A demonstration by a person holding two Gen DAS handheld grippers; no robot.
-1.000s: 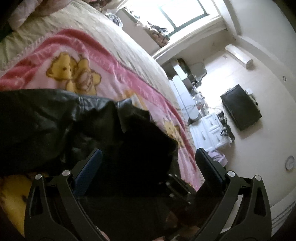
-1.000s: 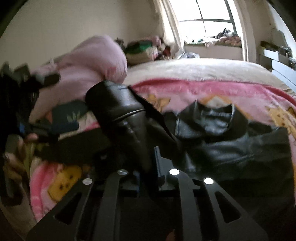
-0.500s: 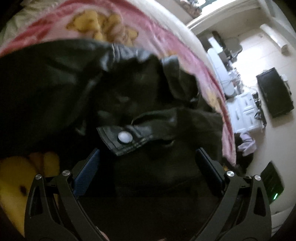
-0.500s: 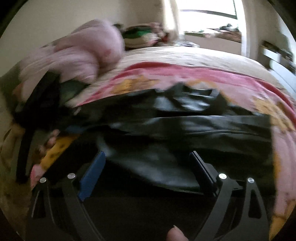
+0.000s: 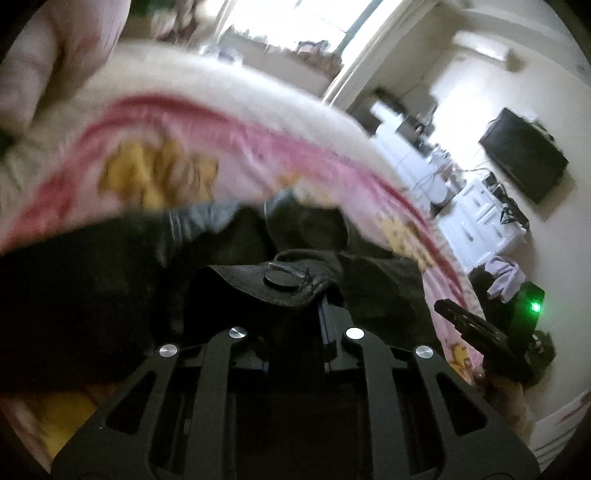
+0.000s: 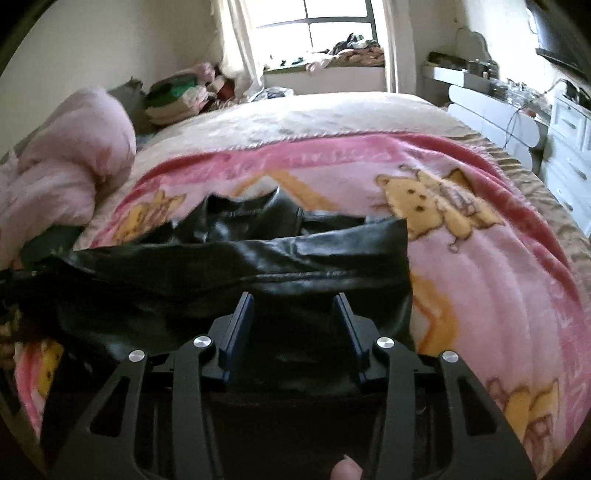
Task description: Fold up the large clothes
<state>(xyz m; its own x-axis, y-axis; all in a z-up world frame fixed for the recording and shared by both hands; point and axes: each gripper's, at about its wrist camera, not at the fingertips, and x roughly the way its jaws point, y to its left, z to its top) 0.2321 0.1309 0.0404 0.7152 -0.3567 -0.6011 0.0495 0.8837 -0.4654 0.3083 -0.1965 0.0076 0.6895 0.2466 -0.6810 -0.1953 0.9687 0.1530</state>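
A black leather jacket (image 6: 258, 266) lies crumpled across a pink bear-print blanket (image 6: 480, 277) on the bed. In the left wrist view my left gripper (image 5: 291, 306) has its jaws closing and nearly together, pinching a leather tab with a snap button (image 5: 280, 282) at the jacket's edge. The picture behind it is blurred. In the right wrist view my right gripper (image 6: 293, 317) sits low over the jacket's near edge. Its jaws are closing but stand well apart, with leather lying between them and the blue pads (image 6: 242, 325) showing bare.
A pink duvet (image 6: 66, 155) is bunched at the bed's left, with folded clothes (image 6: 177, 96) beyond it near the window (image 6: 332, 22). White drawers (image 6: 569, 147) stand to the right of the bed. A dark screen (image 5: 524, 155) hangs on the wall.
My left gripper, wide open over the jacket before, has shut on the snap tab and its view has swung. My right gripper let go of a sleeve, opened wide, moved over the jacket's edge and narrowed.
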